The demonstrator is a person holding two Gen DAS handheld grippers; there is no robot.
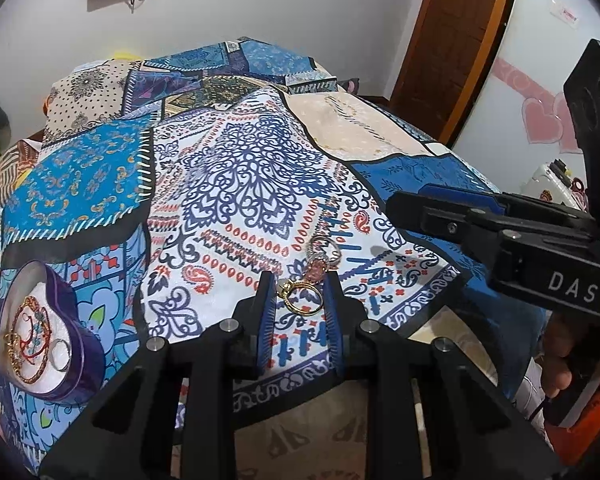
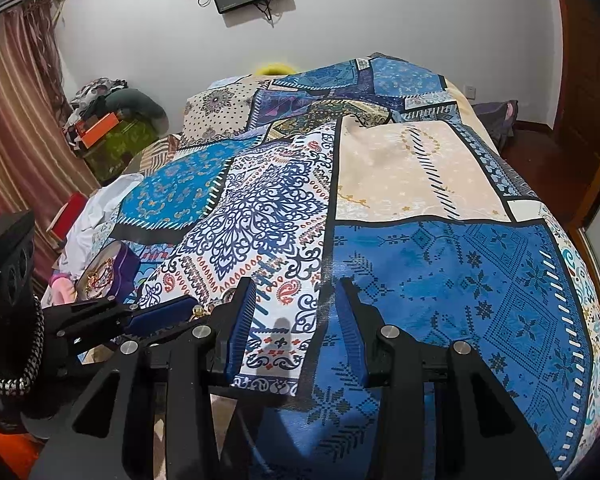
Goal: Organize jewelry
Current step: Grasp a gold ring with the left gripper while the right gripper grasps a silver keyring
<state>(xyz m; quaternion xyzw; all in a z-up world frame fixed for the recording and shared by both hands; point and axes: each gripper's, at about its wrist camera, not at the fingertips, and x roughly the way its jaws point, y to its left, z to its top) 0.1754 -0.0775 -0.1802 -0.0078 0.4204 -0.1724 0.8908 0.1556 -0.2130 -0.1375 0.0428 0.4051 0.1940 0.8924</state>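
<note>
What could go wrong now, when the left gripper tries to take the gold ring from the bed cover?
The gold ring lies flat on the soft bed cover, so the left gripper may pinch cloth or push it away. The silver ring and pink charm lie just beyond and could be dragged along.

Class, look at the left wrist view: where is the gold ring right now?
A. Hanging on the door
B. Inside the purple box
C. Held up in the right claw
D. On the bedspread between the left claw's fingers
D: the gold ring lies on the bedspread between the open left claw fingers, not in the purple box.
</note>
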